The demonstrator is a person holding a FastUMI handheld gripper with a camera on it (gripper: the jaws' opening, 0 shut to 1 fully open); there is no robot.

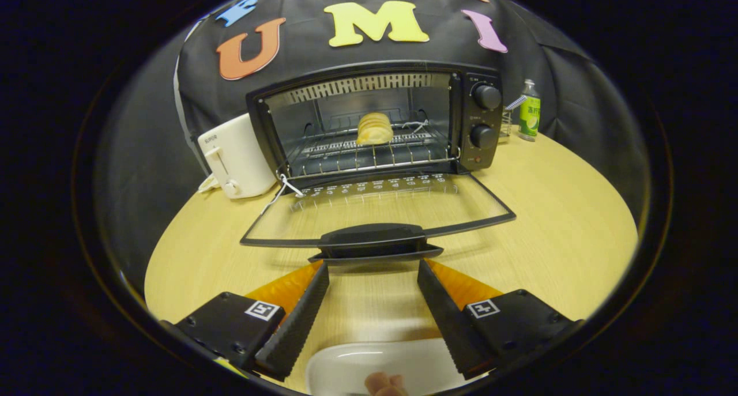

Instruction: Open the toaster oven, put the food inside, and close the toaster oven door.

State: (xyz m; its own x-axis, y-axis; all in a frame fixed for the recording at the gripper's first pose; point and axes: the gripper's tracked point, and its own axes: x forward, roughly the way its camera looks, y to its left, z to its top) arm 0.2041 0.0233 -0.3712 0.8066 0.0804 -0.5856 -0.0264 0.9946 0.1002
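The black toaster oven (pixel 478 119) stands at the back of the wooden table with its glass door (pixel 375 208) folded flat toward me. A pale yellow, ridged piece of food (pixel 375 128) rests on the wire rack (pixel 369 154) inside. The door's black handle (pixel 373 240) lies just ahead of my fingertips. My gripper (pixel 373 268) is open, nothing between its fingers, and the ribbed black pads (pixel 300 315) stand well apart just short of the handle. A white plate (pixel 369 364) lies under the gripper, with a small pinkish piece of food (pixel 385 383) on its near part.
A white pop-up toaster (pixel 233 154) stands against the oven's left side. A green bottle (pixel 529 110) and a small wire holder (pixel 505 122) stand to the oven's right. Bare wooden table (pixel 565 211) spreads out right of the open door.
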